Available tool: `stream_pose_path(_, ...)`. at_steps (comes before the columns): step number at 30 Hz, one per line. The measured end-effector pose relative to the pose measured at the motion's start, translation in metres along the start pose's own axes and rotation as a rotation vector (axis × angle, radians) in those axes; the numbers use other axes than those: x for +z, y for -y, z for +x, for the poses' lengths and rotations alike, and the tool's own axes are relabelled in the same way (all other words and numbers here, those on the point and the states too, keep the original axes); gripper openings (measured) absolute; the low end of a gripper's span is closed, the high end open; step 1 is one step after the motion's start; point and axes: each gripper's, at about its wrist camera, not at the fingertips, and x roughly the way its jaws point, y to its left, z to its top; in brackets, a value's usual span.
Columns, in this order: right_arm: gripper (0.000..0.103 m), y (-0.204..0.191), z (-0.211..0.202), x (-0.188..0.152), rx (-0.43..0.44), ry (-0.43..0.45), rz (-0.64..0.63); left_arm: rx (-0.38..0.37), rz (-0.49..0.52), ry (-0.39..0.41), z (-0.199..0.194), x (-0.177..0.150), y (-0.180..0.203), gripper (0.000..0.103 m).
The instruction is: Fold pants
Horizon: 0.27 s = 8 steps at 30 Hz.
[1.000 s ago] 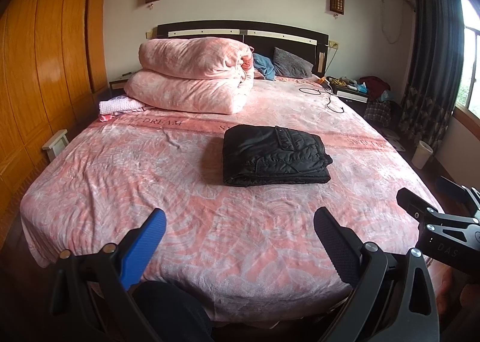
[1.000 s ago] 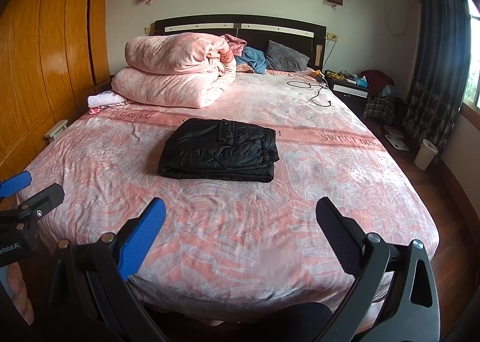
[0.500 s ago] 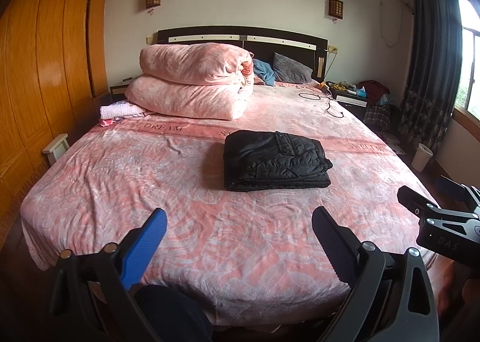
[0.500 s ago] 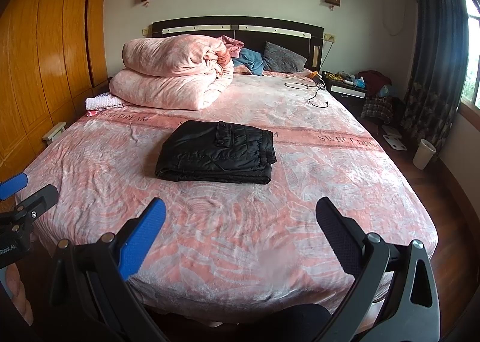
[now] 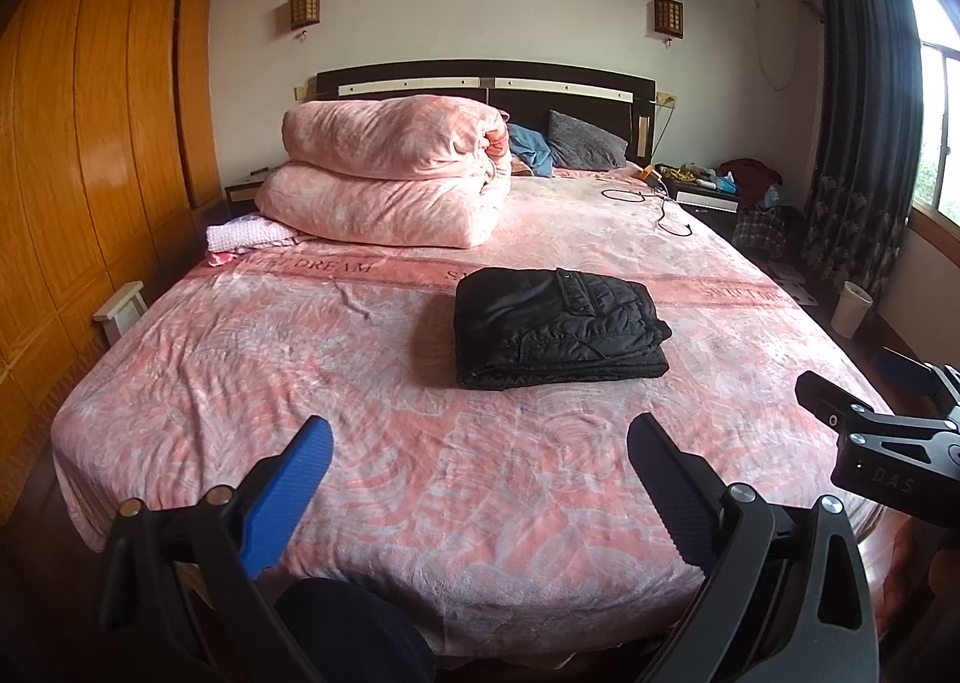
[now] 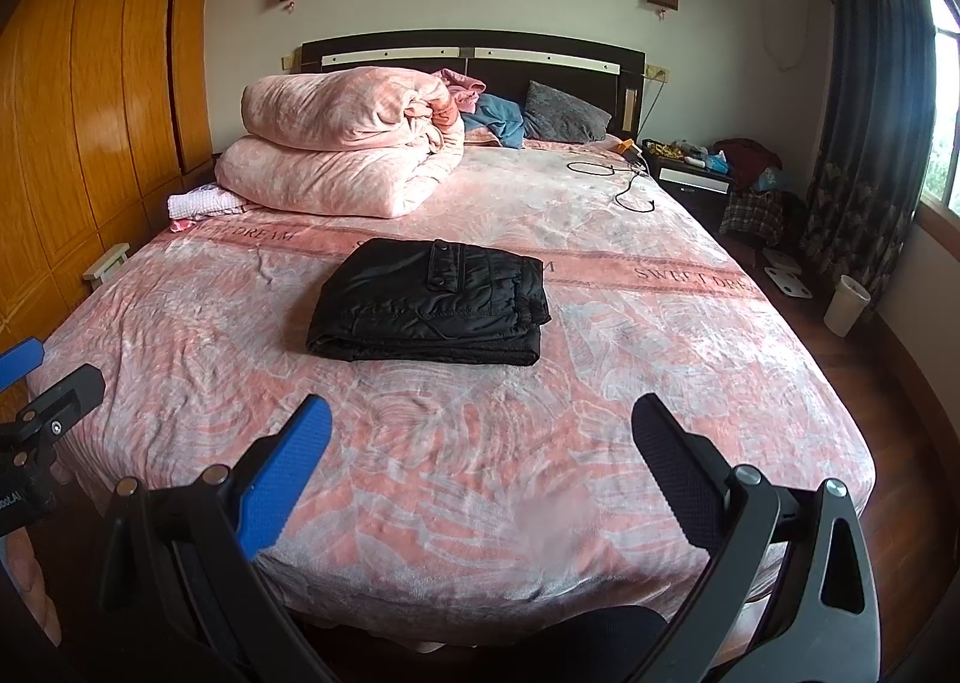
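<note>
The black pants (image 5: 555, 326) lie folded in a compact stack near the middle of the bed (image 5: 300, 359), so the work looks finished — the sound move now is to back straight off and leave the stack untouched. The left gripper (image 5: 480, 473) hovers over the bed's near edge, well apart from the pants, fingers spread wide and holding nothing. The right gripper (image 6: 480, 470) is likewise wide apart and empty.

folded black pants (image 5: 558, 326) on bed (image 5: 252, 359), left claw (image 5: 480, 446) open
</note>
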Motion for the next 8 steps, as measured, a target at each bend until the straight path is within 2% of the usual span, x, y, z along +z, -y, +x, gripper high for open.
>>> stream_pose_path(8, 0.1, 0.0014, 0.0012, 0.0001, -0.005, -0.001, 0.003, -0.014, -0.022, -0.017, 0.0047, 0.0029, -0.0054, 0.099)
